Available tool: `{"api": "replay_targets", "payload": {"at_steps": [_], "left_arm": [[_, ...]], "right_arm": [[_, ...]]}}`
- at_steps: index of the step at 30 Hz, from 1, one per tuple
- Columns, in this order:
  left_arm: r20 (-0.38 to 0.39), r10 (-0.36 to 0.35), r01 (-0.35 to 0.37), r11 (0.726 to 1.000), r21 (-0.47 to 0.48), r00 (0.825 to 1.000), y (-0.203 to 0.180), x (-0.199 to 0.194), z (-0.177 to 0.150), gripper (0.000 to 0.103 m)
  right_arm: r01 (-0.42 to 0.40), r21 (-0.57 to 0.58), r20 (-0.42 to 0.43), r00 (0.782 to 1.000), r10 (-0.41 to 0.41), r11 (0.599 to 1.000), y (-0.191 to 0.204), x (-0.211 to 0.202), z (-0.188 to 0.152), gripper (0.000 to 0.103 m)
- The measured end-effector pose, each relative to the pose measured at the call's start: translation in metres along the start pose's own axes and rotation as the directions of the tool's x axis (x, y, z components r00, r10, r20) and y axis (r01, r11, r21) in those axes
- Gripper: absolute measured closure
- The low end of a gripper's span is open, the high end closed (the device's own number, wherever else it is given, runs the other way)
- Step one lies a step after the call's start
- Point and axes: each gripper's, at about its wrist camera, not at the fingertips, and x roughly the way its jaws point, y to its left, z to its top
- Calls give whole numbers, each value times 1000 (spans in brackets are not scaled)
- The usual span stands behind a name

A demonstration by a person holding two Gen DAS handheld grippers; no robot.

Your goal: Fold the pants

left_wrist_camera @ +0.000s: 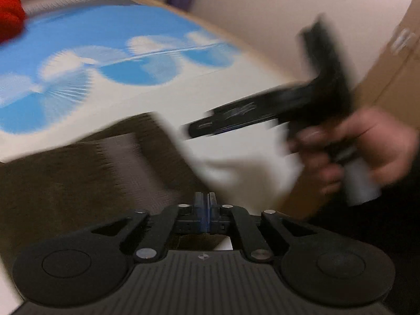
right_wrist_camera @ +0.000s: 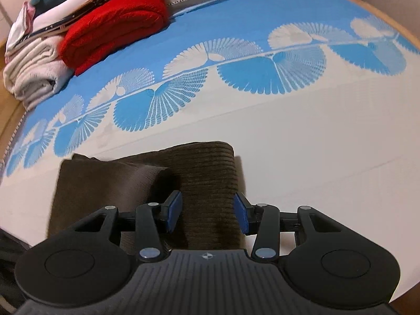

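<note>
left claw (left_wrist_camera: 208, 204) pinched shut on nothing; right claw (right_wrist_camera: 208, 215) gapes halfway astride the folded brown pants (right_wrist_camera: 147, 183), likely to grip them

- The left gripper (left_wrist_camera: 208, 204) is matte black with blue pads, silver rivets at its link pivots and a ribbed grey body bearing a small round mark.
- The right gripper (right_wrist_camera: 208, 211) looks identical.
- The hand (left_wrist_camera: 367, 144) shows a dark sleeve.

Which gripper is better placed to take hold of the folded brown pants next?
Right. The right gripper is open, its pads straddling the pants. The left gripper is shut and empty, in a blurred view, with the pants off to its side.
</note>
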Motion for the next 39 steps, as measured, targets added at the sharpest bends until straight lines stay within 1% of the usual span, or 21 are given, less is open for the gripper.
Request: {"api": "replay_targets", "payload": {"at_steps": [1,2,4,6,7,10,13,15,17,20,21,23,24,26,28,31,33,34,36,37,39], "left_arm": [[-4,7,-7,1000,-30,1000,8,0,0,95],[-1,4,-4,996,-92,1000,23,-4,1,95],[36,35,-28,983,-182,999,54,-19,6,89],[72,91,-69,962,-266,993,82,-38,6,80],[79,130,-100,947,-304,988,94,-46,2,80],[65,183,-147,917,-372,981,120,-59,-5,80],[35,203,-175,907,-382,978,127,-66,-16,80],[19,212,-191,913,-361,977,127,-69,-24,77],[11,221,-205,921,-330,975,134,-74,-26,74],[13,260,-245,925,-289,966,135,-90,-39,73],[17,271,-255,924,-286,963,138,-95,-42,73],[22,285,-265,915,-303,958,143,-101,-43,73],[24,290,-267,910,-317,957,146,-103,-44,73],[29,300,-274,901,-335,953,150,-107,-42,73],[36,312,-281,896,-343,950,150,-110,-38,73],[51,316,-279,894,-350,948,147,-112,-34,73],[56,314,-277,897,-344,948,144,-110,-33,73],[56,314,-278,899,-337,948,143,-109,-32,73],[48,316,-285,902,-324,947,141,-105,-32,73],[43,316,-287,903,-320,948,141,-103,-33,73],[26,312,-289,906,-310,950,139,-96,-34,73]], "right_arm": [[-6,13,-12,1000,6,1000,-1,3,0,56],[-13,24,-22,1000,14,1000,-1,5,1,55],[-40,37,-39,998,41,999,2,12,1,53],[-74,34,-56,996,75,997,9,19,1,43],[-92,36,-71,993,95,995,13,23,1,36],[-159,69,-106,980,166,985,24,38,3,28],[-155,89,-157,973,168,984,37,59,5,25],[-123,80,-195,971,137,989,46,75,5,23],[-92,83,-225,968,109,992,54,90,4,16],[-66,87,-255,963,86,994,62,109,0,11],[-59,76,-250,965,77,995,66,112,-2,12],[-73,28,-228,970,78,997,79,111,-6,36],[-69,5,-218,973,68,998,84,110,-8,40],[-74,-40,-191,979,65,996,90,100,-9,60],[-112,-62,-149,984,102,992,91,84,-5,67],[-209,-114,-36,978,207,971,97,40,5,71],[-277,-134,38,958,284,952,93,7,9,71],[-291,-136,70,951,303,947,88,-8,9,71],[-266,-98,100,956,276,959,69,-22,10,72],[-233,-49,86,968,237,971,55,-22,10,72],[-160,92,7,987,160,983,21,-9,8,72]]}}
